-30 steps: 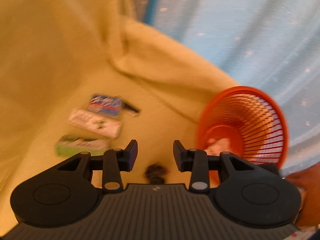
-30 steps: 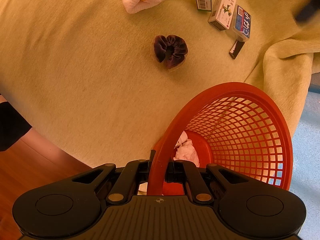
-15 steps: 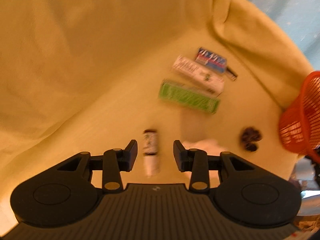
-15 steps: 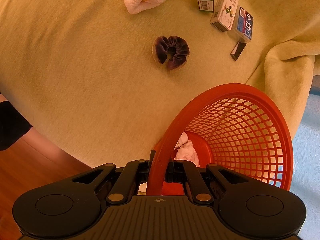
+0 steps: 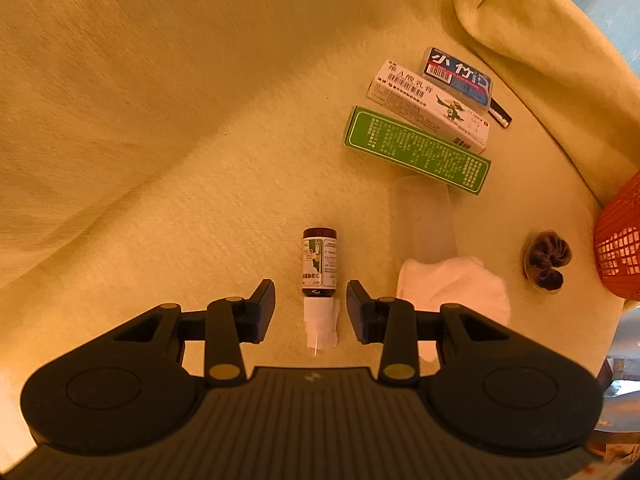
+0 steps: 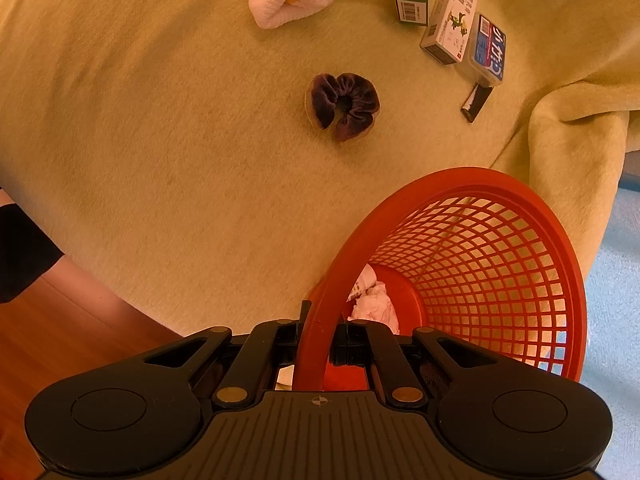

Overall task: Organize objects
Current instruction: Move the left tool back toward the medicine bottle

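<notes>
Small brown bottle (image 5: 319, 263) lies flat on the yellow blanket (image 5: 160, 120) that covers the surface, white cap toward us, right between the spread fingers of our left tool (image 5: 311, 300) — released, nothing held, and whether it touches the blanket we can't tell. We judge the bottle light, rigid and smooth, possibly glass, so it may roll or slip under a squeeze. Best hold looks like the labelled body across its width, not the narrower cap; close gently.

Just right of it: a white cloth (image 5: 452, 284) with a clear cup (image 5: 424, 216) lying beyond. Further out, a green box (image 5: 416, 148), a white box (image 5: 428, 104) and a blue pack (image 5: 458, 74) side by side, and a dark scrunchie (image 6: 343, 105) on its own.

Right tool (image 6: 321, 344) is clenched on the near rim of the red mesh basket (image 6: 500, 264) — tipped toward the things, crumpled white stuff already inside. Likely drop target.
</notes>
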The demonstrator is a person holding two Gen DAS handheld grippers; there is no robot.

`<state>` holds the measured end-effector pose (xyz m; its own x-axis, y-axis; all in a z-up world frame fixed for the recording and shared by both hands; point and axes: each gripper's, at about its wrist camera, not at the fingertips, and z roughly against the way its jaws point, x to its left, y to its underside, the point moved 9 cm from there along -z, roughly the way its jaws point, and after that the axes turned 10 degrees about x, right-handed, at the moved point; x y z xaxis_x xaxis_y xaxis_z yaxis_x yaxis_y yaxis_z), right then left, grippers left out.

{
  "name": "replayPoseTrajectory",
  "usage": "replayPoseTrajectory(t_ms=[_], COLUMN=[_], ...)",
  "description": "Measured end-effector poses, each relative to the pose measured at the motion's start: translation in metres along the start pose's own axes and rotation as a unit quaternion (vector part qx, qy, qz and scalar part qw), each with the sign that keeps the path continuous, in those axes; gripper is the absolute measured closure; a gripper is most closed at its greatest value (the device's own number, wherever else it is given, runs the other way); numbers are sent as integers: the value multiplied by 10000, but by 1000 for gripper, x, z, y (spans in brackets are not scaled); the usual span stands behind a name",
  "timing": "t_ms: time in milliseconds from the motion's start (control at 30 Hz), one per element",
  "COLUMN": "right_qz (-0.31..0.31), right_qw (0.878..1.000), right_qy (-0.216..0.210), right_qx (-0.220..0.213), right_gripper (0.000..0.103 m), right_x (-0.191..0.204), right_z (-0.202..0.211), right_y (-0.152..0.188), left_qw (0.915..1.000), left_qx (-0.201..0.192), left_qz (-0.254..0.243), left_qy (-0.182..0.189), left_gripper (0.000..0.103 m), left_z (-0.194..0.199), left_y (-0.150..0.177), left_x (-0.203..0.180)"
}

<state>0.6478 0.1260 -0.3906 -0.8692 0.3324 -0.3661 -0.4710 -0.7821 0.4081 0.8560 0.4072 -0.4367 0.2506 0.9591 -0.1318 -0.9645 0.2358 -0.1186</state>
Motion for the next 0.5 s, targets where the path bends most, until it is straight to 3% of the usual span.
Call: replayPoseTrajectory(t_ms=[500], right_qz=[-6], right_qw=[10000], right_qy=[-4], right_qx=[-12], right_gripper=[100], right_x=[0], right_z=[1], right_y=[-2], left_qw=[9999], left_qx=[99], left_qz=[-53], left_qy=[59], left_gripper=[74], left_z=[-37], left_y=[-5], left_x=[-2])
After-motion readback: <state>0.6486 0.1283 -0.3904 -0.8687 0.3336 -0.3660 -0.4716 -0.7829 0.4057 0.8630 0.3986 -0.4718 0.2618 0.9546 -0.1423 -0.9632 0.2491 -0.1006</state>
